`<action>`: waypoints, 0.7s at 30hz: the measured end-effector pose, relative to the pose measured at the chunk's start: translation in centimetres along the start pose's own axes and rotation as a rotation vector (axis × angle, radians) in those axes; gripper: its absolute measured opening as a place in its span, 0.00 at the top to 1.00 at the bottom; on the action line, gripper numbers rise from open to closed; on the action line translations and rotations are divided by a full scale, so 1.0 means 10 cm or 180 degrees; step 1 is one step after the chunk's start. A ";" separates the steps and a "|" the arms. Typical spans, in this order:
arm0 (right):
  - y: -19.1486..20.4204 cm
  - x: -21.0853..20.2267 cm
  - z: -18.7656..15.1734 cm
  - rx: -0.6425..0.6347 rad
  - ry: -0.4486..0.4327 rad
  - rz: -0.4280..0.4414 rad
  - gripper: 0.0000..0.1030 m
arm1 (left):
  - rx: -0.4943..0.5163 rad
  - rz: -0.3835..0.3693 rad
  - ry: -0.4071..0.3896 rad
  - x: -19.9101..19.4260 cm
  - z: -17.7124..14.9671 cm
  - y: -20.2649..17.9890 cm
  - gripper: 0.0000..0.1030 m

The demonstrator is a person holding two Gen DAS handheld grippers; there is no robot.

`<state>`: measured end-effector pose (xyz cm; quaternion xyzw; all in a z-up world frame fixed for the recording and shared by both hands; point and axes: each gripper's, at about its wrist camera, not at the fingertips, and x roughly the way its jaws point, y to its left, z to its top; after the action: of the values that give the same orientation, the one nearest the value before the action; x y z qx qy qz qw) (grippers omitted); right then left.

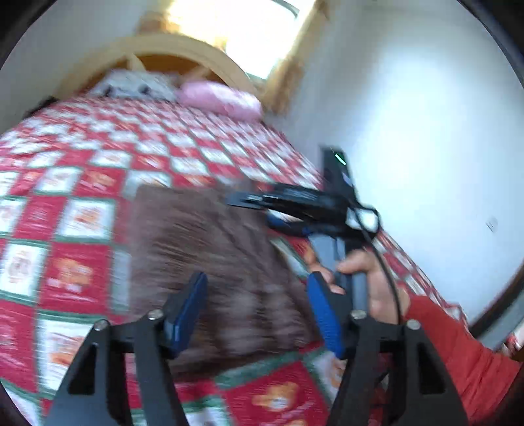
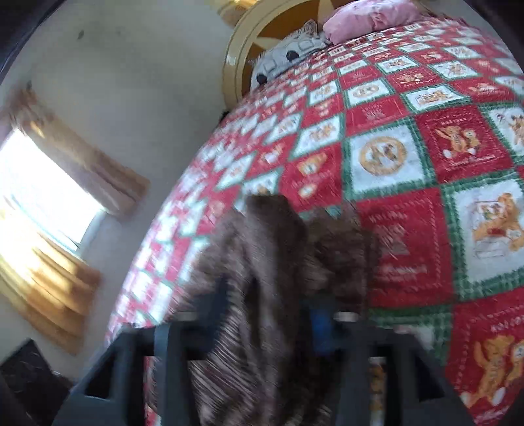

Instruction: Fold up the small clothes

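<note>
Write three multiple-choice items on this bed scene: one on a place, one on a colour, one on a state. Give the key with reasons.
1. Where does the brown garment lie?
A. on the quilt
B. on the floor
C. on a chair

2. What colour is the pillow at the headboard?
A. blue
B. pink
C. black

3. How do the left gripper jaws stand?
A. clamped on the garment
B. apart, over the garment
C. closed on the pillow

Key: 1 A, the garment is spread on the red, white and green quilt. 2 B, it shows pink in both views. 3 B, the blue pads stand apart with the brown cloth showing between them.
</note>
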<state>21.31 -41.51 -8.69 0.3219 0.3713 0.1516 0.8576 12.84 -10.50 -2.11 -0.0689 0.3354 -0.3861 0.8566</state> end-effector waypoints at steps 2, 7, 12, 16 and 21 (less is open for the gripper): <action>0.00 0.12 0.08 0.0076 0.0054 -0.0091 0.33 | -0.0032 0.0181 -0.0043 -0.03 0.03 0.12 0.34; 0.10 0.28 0.13 -0.0157 0.0065 -0.0545 0.86 | -0.0172 0.0566 0.0097 0.17 -0.08 0.38 0.34; 0.47 0.06 0.13 -0.0926 -0.0107 -0.0740 0.89 | -0.0349 0.0565 0.0319 0.39 -0.26 0.44 0.34; 0.50 0.12 0.24 -0.1168 -0.0056 -0.1008 0.89 | -0.0279 0.0587 0.0488 0.54 -0.36 0.35 0.34; 0.06 0.40 0.19 -0.0923 0.0043 -0.1115 0.80 | 0.0117 0.0746 0.0650 0.64 -0.45 0.11 0.30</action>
<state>25.41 -39.88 -9.53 0.1249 0.4016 0.0544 0.9056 13.80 -13.64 -9.33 0.0261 0.4194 -0.2946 0.8583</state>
